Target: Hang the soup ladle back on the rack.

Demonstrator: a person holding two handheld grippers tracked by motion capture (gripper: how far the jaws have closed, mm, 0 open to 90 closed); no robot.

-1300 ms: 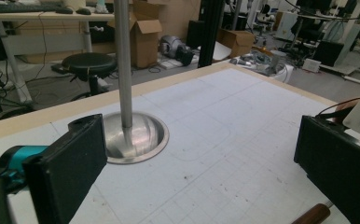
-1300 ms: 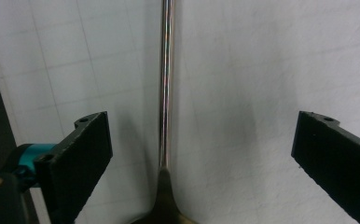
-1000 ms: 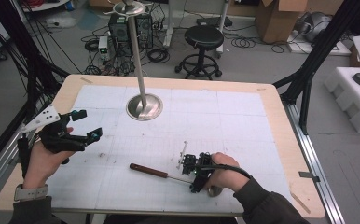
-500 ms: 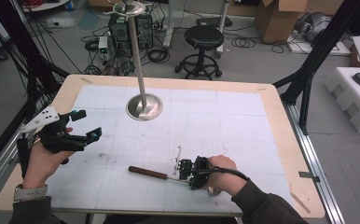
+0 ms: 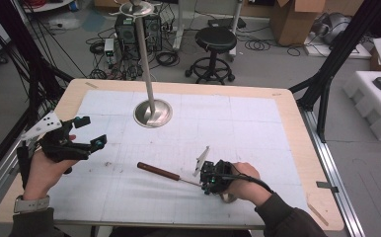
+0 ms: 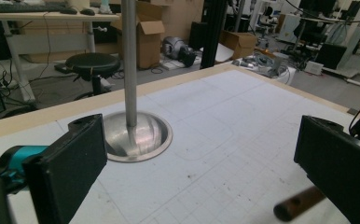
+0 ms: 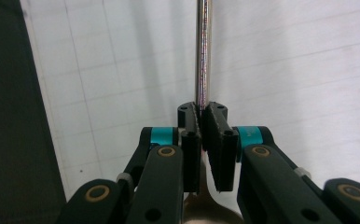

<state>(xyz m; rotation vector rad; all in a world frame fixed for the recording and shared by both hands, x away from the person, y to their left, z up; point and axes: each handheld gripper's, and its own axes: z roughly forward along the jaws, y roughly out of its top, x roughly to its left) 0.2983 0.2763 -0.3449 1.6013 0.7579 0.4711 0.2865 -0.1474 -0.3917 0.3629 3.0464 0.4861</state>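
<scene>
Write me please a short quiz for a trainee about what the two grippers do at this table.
1. True or false: the left gripper is shut.
2. What does the right gripper hold? A) a cup B) the tool with the wooden handle C) nothing
3. Which part of the tool do the right gripper's jaws clamp?
Key: 1 false, its jaws stand wide open; 2 B; 3 the metal shaft.

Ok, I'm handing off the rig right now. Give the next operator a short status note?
Right gripper: shut on the metal shaft of the wooden-handled tool, low over the table.
Left gripper: open, holding nothing, hovering at the table's left side.
Metal stand: upright at the far middle.
Done: tool gripped.
Left: where the tool goes isn't shown; a hook on the stand seems a likely target.
</scene>
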